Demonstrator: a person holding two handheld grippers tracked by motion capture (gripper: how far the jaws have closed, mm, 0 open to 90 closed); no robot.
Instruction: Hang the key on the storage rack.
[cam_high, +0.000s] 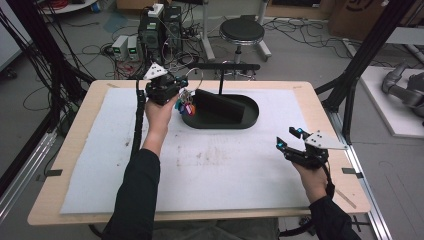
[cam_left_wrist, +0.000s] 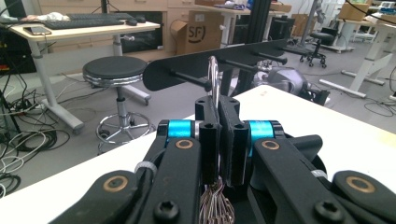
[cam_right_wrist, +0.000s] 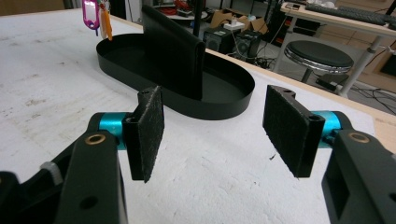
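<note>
The person's left arm reaches well forward across the table, sleeve dark, the hand raised and wrapped round the left gripper (cam_high: 167, 86), which is held above the table's far part just left of the black oval tray (cam_high: 250, 118). Its jaws are pressed tight together on a metal key ring (cam_left_wrist: 214, 74): in the left gripper view the thin silvery loop rises upright out of the narrow seam between the two black pads, and below them a bunch of fine metal loops hangs down. The ring stands close before one of the short pegs on a black hanger bar (cam_left_wrist: 187, 70) that runs across that view; whether ring and peg touch cannot be told. In the high view a cluster of coloured key tags (cam_high: 186, 106), blue, pink and orange, dangles under the gripper at the tray's left end, beside the upright black divider (cam_high: 220, 107) standing in the tray. The right forearm lies low at the table's near right corner, hand curled under the right gripper (cam_high: 289, 139), which points toward the tray over the white mat (cam_high: 225, 170). Its jaws stand wide apart with nothing between them; the right gripper view shows both felt-faced pads (cam_right_wrist: 149, 130) clear of the mat.
</note>
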